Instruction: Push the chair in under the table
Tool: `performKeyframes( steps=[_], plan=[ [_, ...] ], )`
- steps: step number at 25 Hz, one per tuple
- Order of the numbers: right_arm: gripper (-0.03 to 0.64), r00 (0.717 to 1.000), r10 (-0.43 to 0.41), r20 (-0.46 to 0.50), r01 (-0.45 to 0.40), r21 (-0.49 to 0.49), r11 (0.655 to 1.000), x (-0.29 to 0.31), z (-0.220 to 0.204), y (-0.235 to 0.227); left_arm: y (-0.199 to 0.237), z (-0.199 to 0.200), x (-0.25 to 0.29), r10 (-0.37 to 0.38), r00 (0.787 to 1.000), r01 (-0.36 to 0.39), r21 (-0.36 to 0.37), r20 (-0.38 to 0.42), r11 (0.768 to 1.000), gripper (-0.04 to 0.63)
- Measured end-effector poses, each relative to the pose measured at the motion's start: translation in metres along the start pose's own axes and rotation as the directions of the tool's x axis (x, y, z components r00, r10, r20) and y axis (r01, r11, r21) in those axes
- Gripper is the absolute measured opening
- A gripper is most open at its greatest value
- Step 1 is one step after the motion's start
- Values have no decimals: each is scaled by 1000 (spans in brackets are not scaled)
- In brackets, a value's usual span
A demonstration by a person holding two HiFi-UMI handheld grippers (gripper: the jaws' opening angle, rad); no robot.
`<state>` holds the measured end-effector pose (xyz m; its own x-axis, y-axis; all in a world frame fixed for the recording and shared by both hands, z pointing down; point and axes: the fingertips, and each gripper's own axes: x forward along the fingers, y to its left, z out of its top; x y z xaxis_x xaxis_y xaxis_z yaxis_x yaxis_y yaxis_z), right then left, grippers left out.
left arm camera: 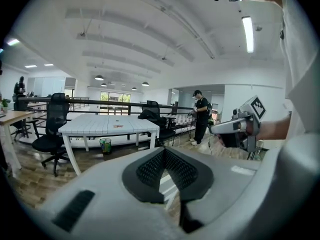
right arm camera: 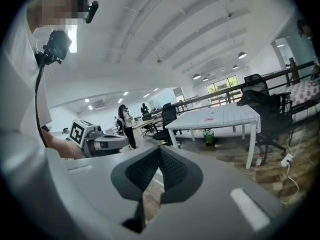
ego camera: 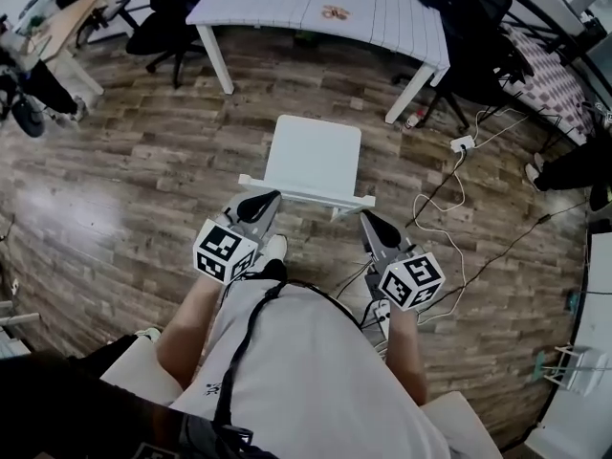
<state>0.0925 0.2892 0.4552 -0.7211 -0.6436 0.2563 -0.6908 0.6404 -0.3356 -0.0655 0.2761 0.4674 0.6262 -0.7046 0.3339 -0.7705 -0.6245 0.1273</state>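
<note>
The white chair [ego camera: 313, 153] stands on the wood floor, its seat facing the white slatted table [ego camera: 325, 3] a good step beyond it. Its top back rail [ego camera: 306, 192] runs right in front of me. My left gripper [ego camera: 269, 197] is shut with nothing in it, its tip at the rail's left part. My right gripper [ego camera: 366, 217] is likewise shut and holds nothing, its tip by the rail's right end. Whether either touches the rail I cannot tell. In the left gripper view the shut jaws [left arm camera: 164, 152] point toward the table [left arm camera: 107, 125]; the right gripper view shows its jaws [right arm camera: 159, 152] shut too.
Black office chairs stand at the table's left end [ego camera: 170, 17] and right end [ego camera: 478, 36]. A white power strip [ego camera: 462, 143] and loose cables [ego camera: 449, 218] lie on the floor to the chair's right. A green bin [left arm camera: 105, 145] sits under the table. A person [left arm camera: 201, 115] stands far off.
</note>
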Motion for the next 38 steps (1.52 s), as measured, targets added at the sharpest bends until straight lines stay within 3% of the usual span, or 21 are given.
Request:
performKeyframes(
  steps=[5,9,15,19,27,31,35,38],
  plan=[
    [6,999,-54,3,53,78,996,35,-1,-26,41,12,17,-45,999,45,-11,9,999,8],
    [6,995,-94,-17,94,48,994,64,4,-34,75,12,26,-80,996,81,47,-25,996,8],
    [6,994,-107,-30,109,42,993,102,17,-36,112,7,45,-152,986,158,77,-76,985,8],
    [6,995,-81,-63,84,46,995,117,12,-35,117,0,57,-176,977,192,139,-121,971,8],
    [6,991,-55,-126,61,48,997,121,0,-58,108,1,85,-192,970,211,130,-146,969,8],
    [6,978,-27,-209,20,-35,999,122,-10,-72,100,-8,96,-164,967,195,147,-196,970,8],
    [6,928,-14,-373,-77,-229,970,123,-31,-81,86,-40,104,-173,926,250,199,-336,948,8],
    [8,875,-19,-483,-184,-368,912,126,-52,-80,75,-72,105,-161,872,323,294,-463,900,8]
  ],
)
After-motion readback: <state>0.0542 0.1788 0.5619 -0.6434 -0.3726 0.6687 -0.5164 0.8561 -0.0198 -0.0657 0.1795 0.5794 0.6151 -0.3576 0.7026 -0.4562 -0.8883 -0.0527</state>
